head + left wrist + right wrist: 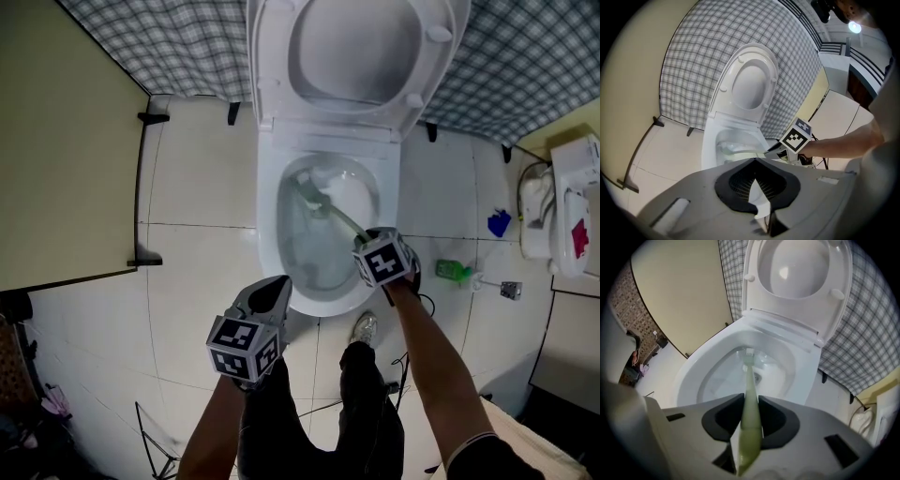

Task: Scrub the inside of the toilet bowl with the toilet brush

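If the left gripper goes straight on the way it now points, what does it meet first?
Most likely the front rim of the toilet bowl, just ahead of the left gripper; depth is hard to judge.

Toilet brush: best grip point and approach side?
Take the toilet brush by the thick top end of its green handle, from above the toilet bowl's front rim: the handle slants down into the bowl, bristles low. The right gripper is shut there.

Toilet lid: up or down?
Up. The toilet lid stands raised behind the bowl, its underside facing the head view, and the bowl's rim is uncovered.
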